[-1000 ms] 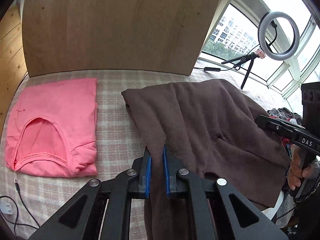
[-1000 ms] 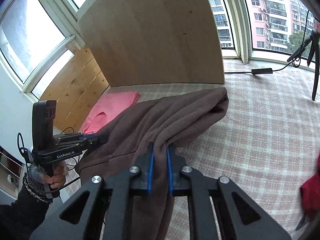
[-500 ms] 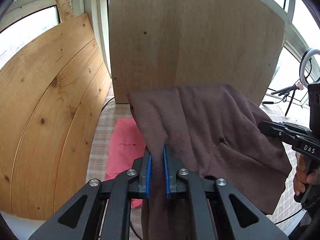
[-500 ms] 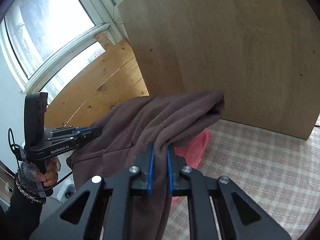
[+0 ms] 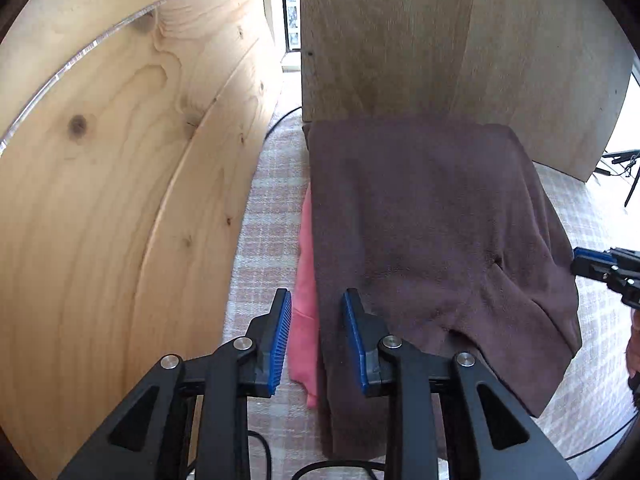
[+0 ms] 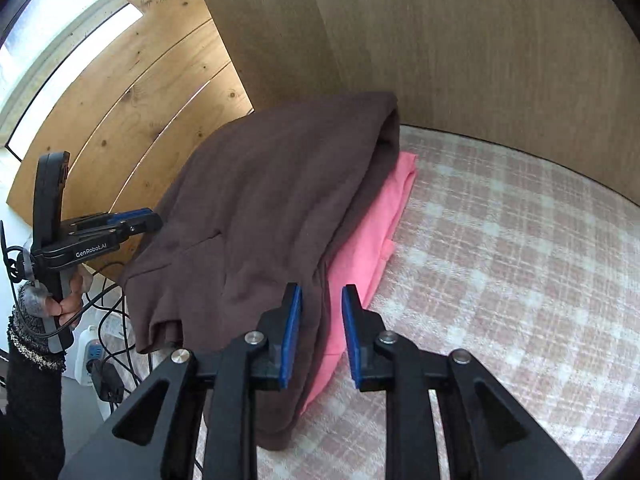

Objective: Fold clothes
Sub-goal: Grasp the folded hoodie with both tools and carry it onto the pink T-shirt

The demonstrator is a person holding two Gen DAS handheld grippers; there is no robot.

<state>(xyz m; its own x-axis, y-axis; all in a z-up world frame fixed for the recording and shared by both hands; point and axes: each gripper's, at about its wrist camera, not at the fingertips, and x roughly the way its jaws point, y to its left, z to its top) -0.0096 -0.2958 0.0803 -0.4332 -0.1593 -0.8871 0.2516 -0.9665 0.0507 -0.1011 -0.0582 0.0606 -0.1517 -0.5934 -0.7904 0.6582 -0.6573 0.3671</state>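
A folded brown garment [image 5: 432, 240] lies on top of a folded pink shirt [image 5: 306, 280], which shows only along its edge. My left gripper [image 5: 317, 308] hovers over the garment's near left corner. Its jaws are opening, and the cloth edge lies between the blue pads with neither pressing on it. In the right wrist view the brown garment [image 6: 272, 208] covers most of the pink shirt [image 6: 376, 232]. My right gripper [image 6: 322, 300] is also opening over the garment's right edge, its pads clear of the cloth. Each gripper shows in the other's view: left gripper [image 6: 154, 218], right gripper [image 5: 580, 260].
Pale wooden planks [image 5: 100, 200] lean close on the left and a brown board [image 5: 440, 40] stands right behind the stack. The checked cover [image 6: 500, 260] stretches to the right. A power strip with cables [image 6: 92, 352] lies below the left hand [image 6: 68, 300].
Both grippers carried the brown garment leftward and down onto the pink shirt. Their jaws, shut on the cloth before, have parted and let it go.
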